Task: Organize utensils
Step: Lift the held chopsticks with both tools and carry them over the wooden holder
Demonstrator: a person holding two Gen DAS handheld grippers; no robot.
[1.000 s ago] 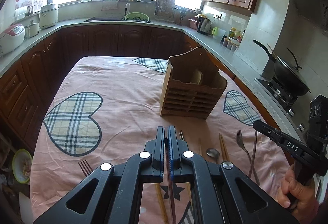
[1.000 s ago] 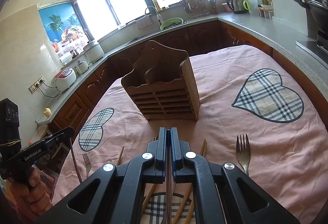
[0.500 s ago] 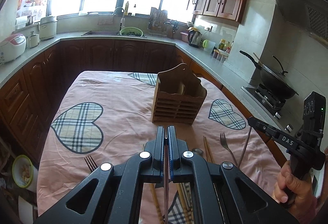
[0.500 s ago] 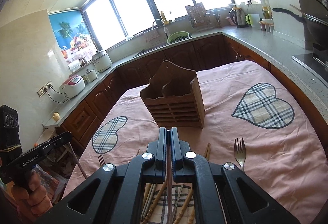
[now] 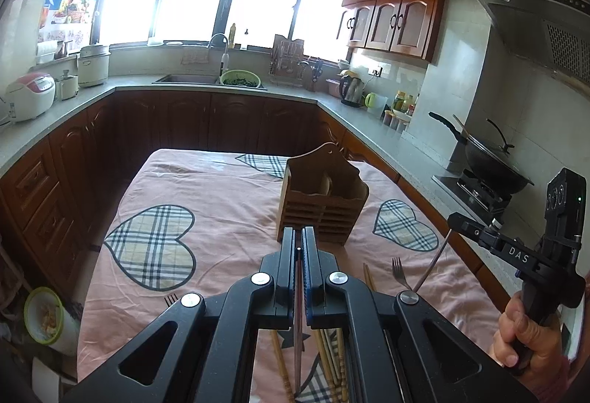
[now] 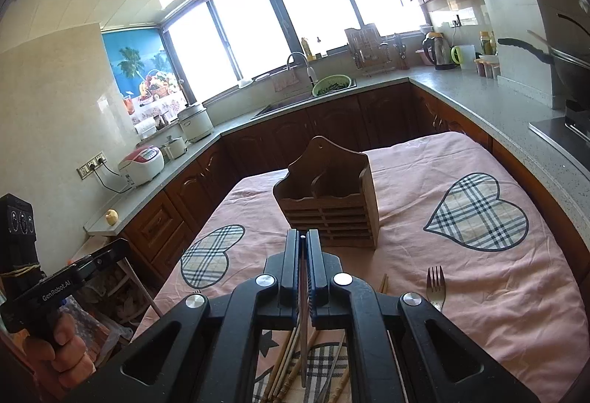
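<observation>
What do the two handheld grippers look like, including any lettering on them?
Both are matte black plastic. The left gripper and right gripper have paired flat fingers on angular linkage arms with silver pivot bolts and pistol-style handles. The right one reads "DAS", the left "GenRobot.AI". Each carries a black box with round lenses.

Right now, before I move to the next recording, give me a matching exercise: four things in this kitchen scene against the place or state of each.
Things:
1. wooden holder
2. fork
3. wok
4. left gripper

Places or states:
A. on the stove
B. shut on a thin stick
C. standing upright on the pink cloth
D. lying flat on the pink cloth

Pairs: 1-C, 2-D, 3-A, 4-B
</observation>
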